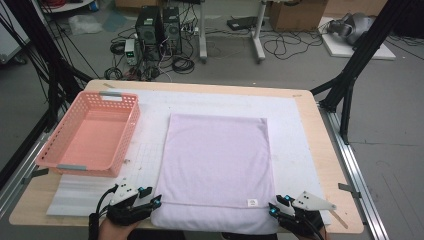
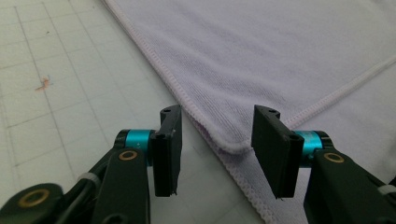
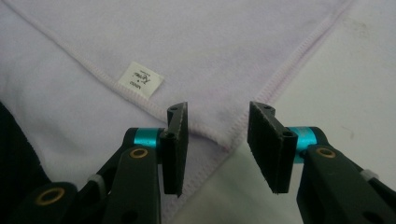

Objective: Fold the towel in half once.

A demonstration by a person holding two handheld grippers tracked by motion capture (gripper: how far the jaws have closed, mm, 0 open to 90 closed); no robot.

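A pale lilac towel point(image 1: 216, 160) lies folded flat on the white gridded mat, with a small white label point(image 1: 252, 202) near its front right corner. My left gripper point(image 1: 156, 201) is open at the towel's front left corner; in the left gripper view the upper layer's corner point(image 2: 229, 144) lies between the jaws, which stand apart. My right gripper point(image 1: 273, 208) is open at the front right corner. The right gripper view has the upper layer's corner point(image 3: 224, 137) between the spread jaws, the label point(image 3: 140, 79) just to the left. The lower layer hangs over the table's front edge.
A pink plastic basket point(image 1: 90, 134) with nothing in it stands at the table's left side. The white mat point(image 1: 290, 125) covers most of the wooden table point(image 1: 320, 145). Computers, cables and black frame legs stand on the floor beyond.
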